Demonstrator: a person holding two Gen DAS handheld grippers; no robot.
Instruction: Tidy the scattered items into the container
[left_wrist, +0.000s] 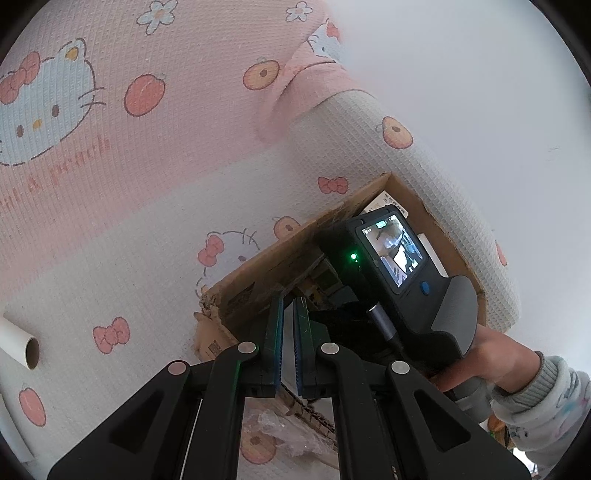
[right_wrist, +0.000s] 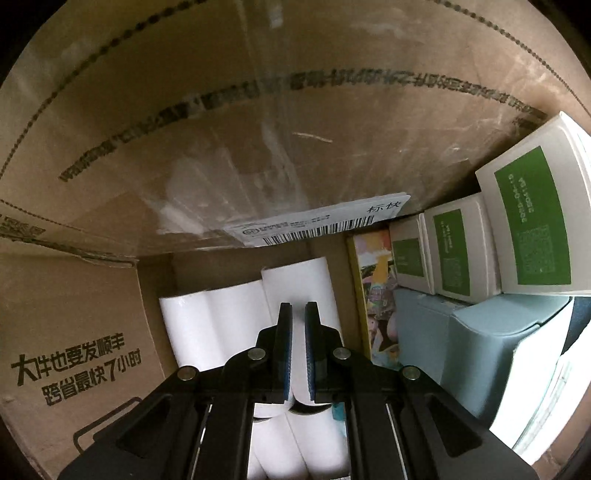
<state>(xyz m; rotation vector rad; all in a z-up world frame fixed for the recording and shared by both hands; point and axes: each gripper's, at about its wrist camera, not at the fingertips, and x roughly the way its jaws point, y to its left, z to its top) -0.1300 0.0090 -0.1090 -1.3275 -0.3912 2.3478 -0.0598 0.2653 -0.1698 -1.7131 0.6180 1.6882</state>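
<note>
Rough brown cardboard box (right_wrist: 147, 129), smooth white paper rolls (right_wrist: 221, 317), waffle-textured cloth blanket (left_wrist: 147, 221), glossy green-labelled cartons (right_wrist: 532, 218).

Floor: pink-and-white textured mat (left_wrist: 155, 206) printed with cartoon cats, bows, peaches; plain white surface (left_wrist: 480, 92) beyond; soft daylight.

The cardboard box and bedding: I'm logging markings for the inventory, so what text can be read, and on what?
"大件也要发顺丰" and "跨省最快7小时": printed on the cardboard box wall.
"标快": on the white shipping label; its barcode and small print are unreadable.
Green labels on the white boxes: too small.
Long print across the box flap: blurred.
Pink blanket lettering: unreadable.
</note>
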